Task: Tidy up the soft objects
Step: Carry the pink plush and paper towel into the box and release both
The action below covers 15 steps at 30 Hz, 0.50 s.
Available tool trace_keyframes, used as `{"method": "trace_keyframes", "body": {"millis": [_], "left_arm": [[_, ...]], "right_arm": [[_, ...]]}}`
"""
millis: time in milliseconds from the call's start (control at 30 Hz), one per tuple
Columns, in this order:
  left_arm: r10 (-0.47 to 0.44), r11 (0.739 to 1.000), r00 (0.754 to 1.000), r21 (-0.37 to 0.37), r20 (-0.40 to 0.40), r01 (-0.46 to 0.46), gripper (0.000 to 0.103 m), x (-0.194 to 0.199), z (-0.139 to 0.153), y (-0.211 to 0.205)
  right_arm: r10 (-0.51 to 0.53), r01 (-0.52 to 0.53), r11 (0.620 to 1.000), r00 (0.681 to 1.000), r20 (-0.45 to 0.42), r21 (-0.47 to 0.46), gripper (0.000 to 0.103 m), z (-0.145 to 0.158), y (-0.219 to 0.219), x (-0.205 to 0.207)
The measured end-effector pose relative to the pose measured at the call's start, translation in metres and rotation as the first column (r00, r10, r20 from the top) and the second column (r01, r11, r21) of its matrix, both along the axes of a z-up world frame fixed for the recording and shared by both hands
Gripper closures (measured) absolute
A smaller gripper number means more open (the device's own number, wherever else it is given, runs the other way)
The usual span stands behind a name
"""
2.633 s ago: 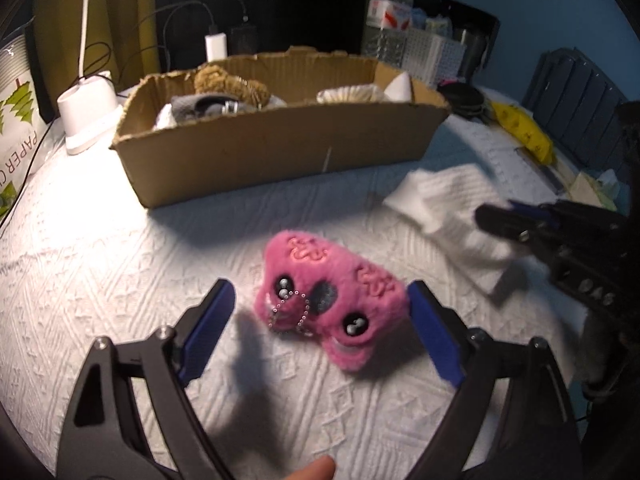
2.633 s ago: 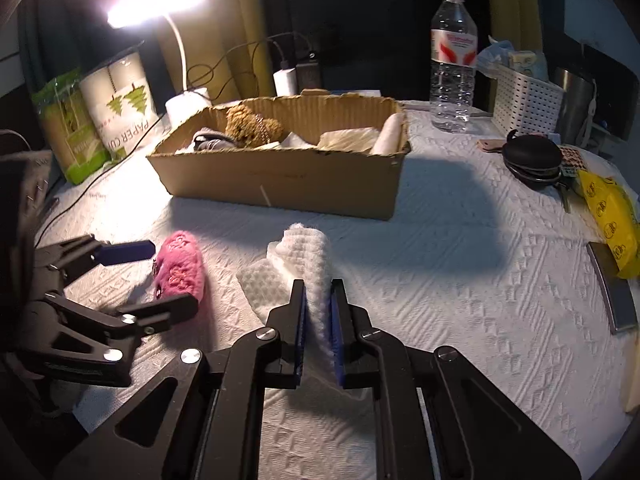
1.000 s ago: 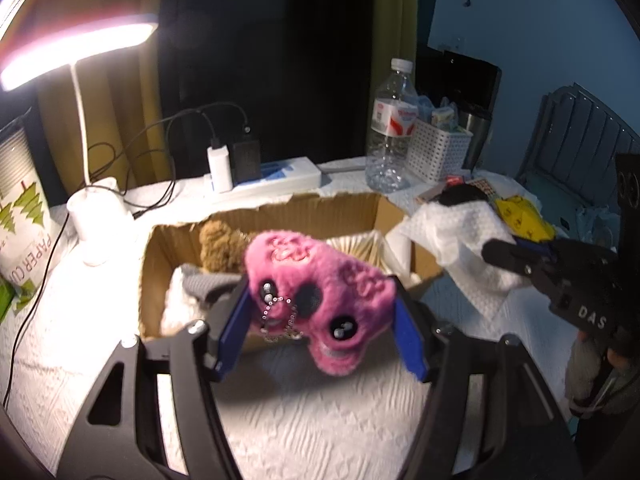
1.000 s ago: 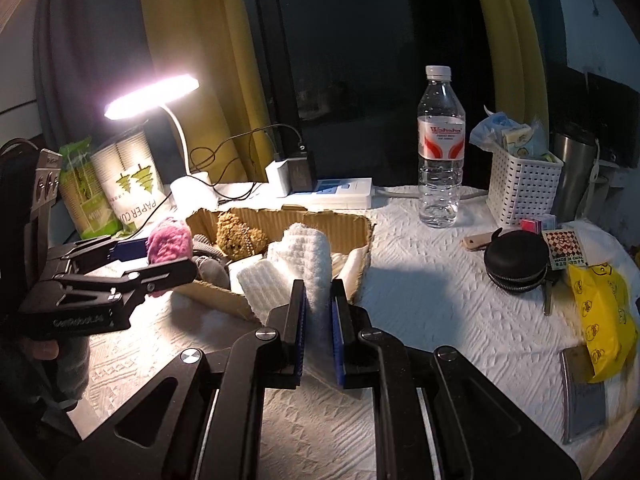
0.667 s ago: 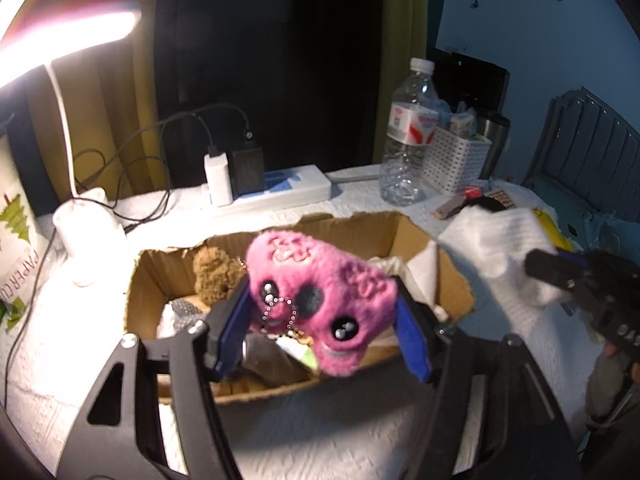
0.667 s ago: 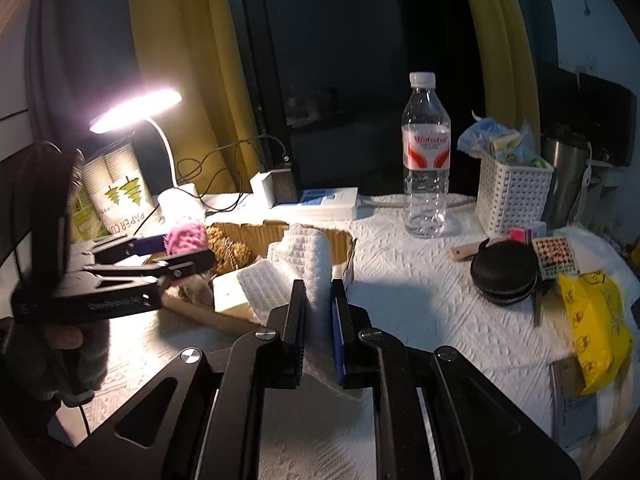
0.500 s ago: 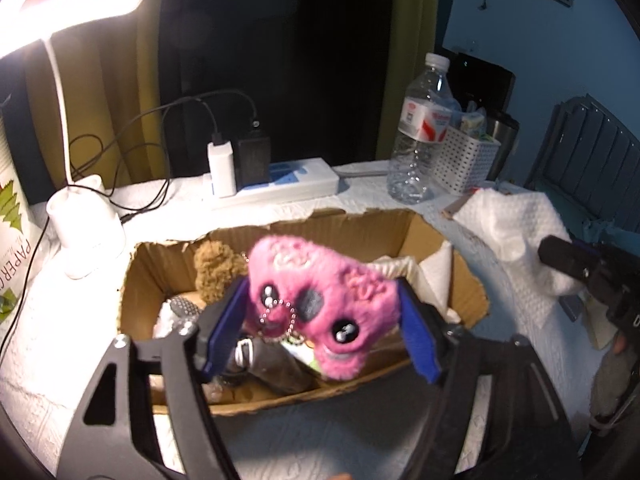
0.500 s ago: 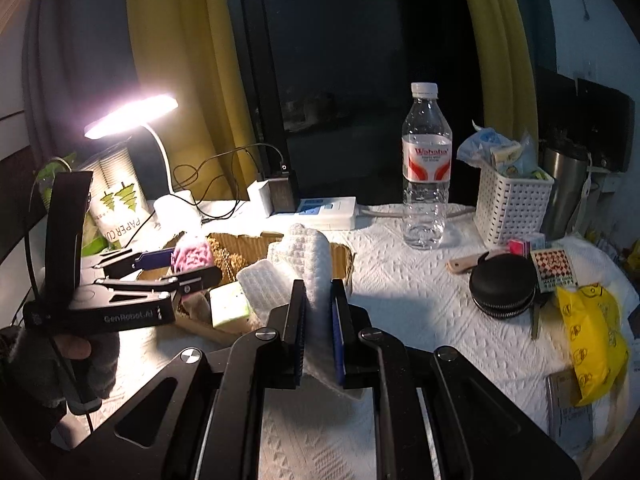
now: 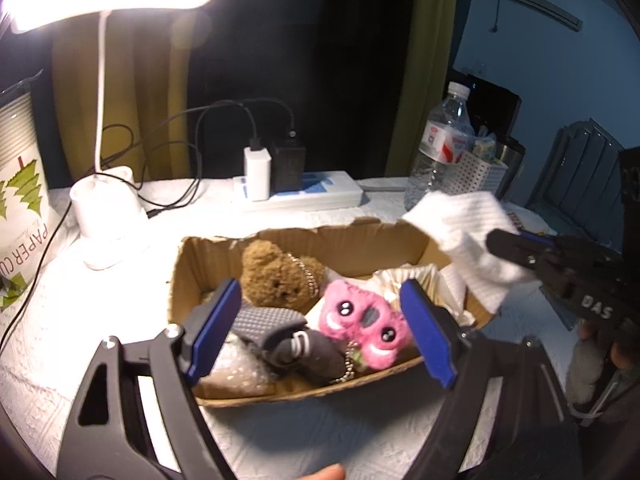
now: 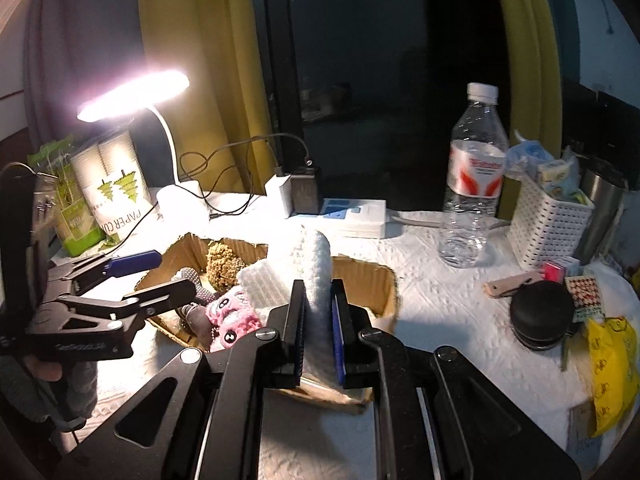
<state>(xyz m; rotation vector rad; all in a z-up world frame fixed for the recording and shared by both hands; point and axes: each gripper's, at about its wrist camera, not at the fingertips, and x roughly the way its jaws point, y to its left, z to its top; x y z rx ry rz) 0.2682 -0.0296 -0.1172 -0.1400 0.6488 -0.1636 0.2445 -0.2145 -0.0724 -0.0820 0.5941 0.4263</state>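
Plush toy [image 9: 362, 322] in box [image 9: 320, 240], beside bear [image 9: 280, 276]

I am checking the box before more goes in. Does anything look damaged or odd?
Yes. The cardboard box has a torn, ragged top rim, uneven along its far wall. The pink plush lies tilted inside, against the grey sock. Nothing looks spilled.
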Motion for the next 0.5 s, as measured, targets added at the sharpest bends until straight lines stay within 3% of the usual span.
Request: {"method": "trace_keyframes", "body": {"millis": [500], "left_arm": [[0.022,0.999,0.998,-0.026,-0.052,-0.024,0.020,0.011,-0.024,0.024]], "right_arm": [[0.004,-0.016,0.994,0.993,-0.118,-0.105,0.090,-0.050,0.046,0.044]]}}
